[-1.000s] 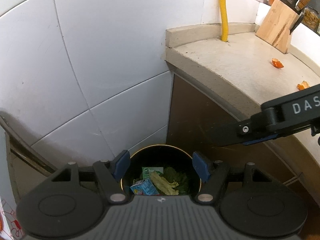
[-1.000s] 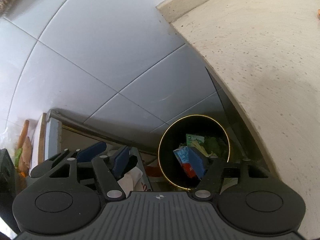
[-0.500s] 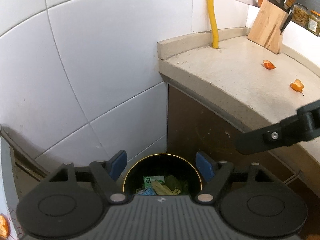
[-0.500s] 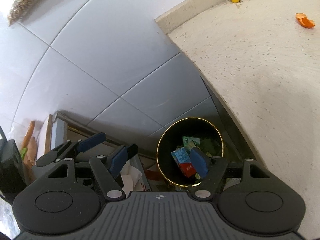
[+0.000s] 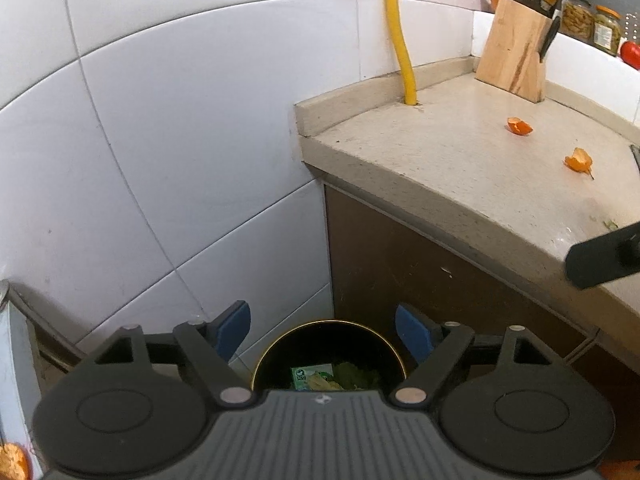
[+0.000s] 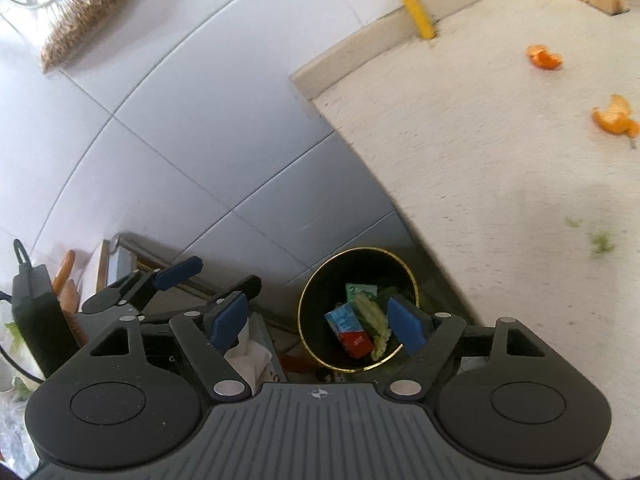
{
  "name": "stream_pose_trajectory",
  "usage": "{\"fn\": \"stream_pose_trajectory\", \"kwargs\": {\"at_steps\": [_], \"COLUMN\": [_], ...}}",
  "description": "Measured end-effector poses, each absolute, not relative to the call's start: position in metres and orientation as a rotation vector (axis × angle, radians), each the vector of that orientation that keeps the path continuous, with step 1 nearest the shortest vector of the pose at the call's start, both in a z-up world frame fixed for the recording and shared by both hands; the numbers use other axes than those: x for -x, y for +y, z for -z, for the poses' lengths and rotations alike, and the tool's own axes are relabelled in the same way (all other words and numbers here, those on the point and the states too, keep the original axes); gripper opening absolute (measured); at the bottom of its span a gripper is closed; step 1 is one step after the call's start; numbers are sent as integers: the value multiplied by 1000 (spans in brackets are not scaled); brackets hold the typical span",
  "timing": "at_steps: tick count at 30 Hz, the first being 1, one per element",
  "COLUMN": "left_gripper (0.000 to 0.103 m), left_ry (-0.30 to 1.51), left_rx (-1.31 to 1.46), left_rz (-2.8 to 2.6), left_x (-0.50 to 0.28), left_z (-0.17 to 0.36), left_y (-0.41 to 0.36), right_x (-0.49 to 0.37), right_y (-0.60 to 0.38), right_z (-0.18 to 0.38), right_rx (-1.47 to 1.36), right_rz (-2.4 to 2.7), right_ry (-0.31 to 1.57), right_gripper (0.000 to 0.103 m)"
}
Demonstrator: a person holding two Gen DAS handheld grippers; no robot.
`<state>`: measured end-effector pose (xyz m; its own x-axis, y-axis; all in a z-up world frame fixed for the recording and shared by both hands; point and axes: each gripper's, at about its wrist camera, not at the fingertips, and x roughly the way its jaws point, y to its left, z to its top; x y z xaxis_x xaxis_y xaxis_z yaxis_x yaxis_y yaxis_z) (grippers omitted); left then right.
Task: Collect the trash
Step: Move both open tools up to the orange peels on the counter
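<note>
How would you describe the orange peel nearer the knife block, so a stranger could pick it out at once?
Start at the wooden knife block at the back of the beige counter. Just in front of it lies a curled orange peel. The other peel lies farther from the block, toward the counter's front edge.

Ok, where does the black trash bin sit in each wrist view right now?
Left wrist view: the trash bin sits at bottom centre, below the counter corner, partly hidden behind the claw body.
Right wrist view: the bin is lower centre, its whole gold rim showing, with a carton and greens inside.
Shared landmark: the yellow pipe where it meets the counter.
</note>
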<state>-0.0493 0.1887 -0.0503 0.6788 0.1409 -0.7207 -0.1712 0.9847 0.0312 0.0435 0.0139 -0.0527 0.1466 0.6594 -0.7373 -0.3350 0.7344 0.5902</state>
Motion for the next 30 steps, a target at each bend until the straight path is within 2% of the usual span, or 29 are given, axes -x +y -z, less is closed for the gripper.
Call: {"fn": "stream_pose_trajectory", "kwargs": {"at_steps": [15,30], "left_gripper": [76,76], "left_ry": [830,768], "left_rx": [42,32], "left_rz": [-152,-57], "left_x": [43,-12], "left_z": [52,17], "left_y": [171,125], "right_x": [-51,-93], "right_y": [-50,-92], "right_z": [47,53], "right_rx": [-305,-215], "right_rz": [-572,-440], "right_ry": [1150,1067], "right_gripper": [85,86]}}
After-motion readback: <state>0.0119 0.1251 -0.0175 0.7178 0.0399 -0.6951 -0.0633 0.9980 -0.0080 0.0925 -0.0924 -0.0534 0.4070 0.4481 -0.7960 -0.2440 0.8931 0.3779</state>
